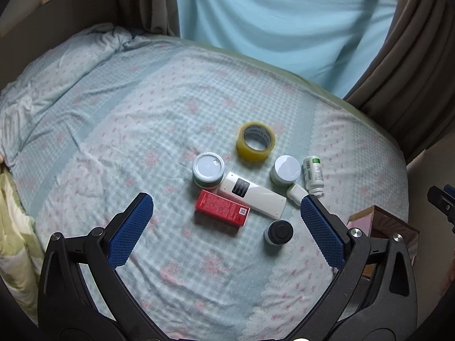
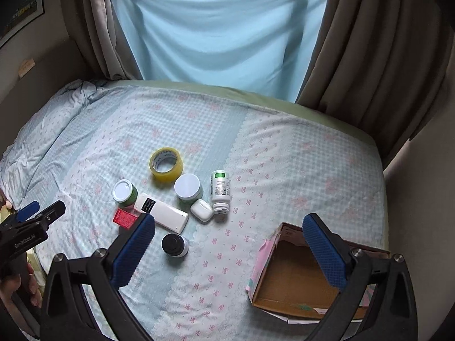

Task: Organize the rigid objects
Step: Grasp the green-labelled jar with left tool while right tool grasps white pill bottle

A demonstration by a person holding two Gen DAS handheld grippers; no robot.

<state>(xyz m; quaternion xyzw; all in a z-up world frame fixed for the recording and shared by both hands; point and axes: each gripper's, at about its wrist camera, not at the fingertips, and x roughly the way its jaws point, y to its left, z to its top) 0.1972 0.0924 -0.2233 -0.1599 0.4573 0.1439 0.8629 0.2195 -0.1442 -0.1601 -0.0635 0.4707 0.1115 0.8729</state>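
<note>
While both grippers hang above the bed (image 1: pixel 170 91) with fingers spread wide and nothing between them, the clutter lies in one loose group on the checked sheet. From the left gripper (image 1: pixel 227 203), a tape roll (image 1: pixel 255 141) sits farthest, a green tub (image 1: pixel 208 170) to its near left and a white jar (image 1: pixel 285 169) to its near right. A remote (image 1: pixel 251 198) lies aslant between them, touching a red box (image 1: pixel 221 210) on its near side. Right of the jar lie a bottle (image 1: pixel 313 175) on its side and an earbud case (image 1: pixel 295 193). A black-lidded jar (image 1: pixel 278 234) stands nearest. Under the right gripper (image 2: pixel 228 218), an open, empty carton (image 2: pixel 295 287) rests at the bed's near right.
</note>
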